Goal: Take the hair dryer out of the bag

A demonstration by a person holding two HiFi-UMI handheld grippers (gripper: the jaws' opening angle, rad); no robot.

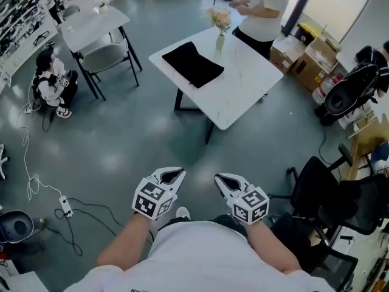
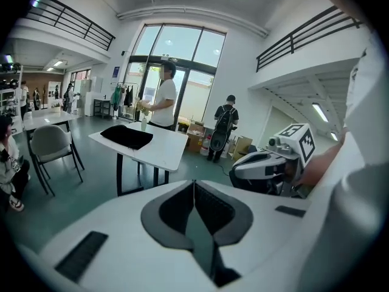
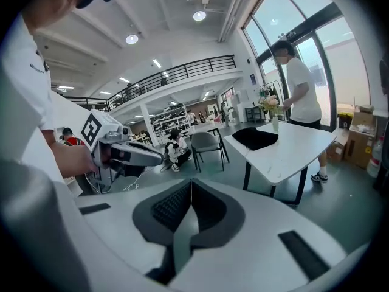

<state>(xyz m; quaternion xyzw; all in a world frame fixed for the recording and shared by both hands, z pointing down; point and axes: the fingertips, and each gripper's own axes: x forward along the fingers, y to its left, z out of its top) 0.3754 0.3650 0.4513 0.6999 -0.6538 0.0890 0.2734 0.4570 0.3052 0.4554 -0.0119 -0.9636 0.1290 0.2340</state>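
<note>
Over floor [image 1: 152, 132], both tongs [image 1: 174, 175] [image 1: 223, 180] closed, empty

White rectangular table [image 1: 249, 81] stands mid-floor. A small glass vase of pale flowers [image 1: 220, 40] is at its far edge, and a person in a white shirt [image 1: 267, 5] stands just beyond. Brown cardboard boxes [image 1: 307, 59] far right. Grey folding chair [image 1: 104, 56] far left. Black office chair [image 1: 331, 190] near right. White power strip [image 1: 65, 207] on floor, near left.

Matt black cloth bag [image 1: 192, 64], smooth table [image 1: 243, 84]
</note>
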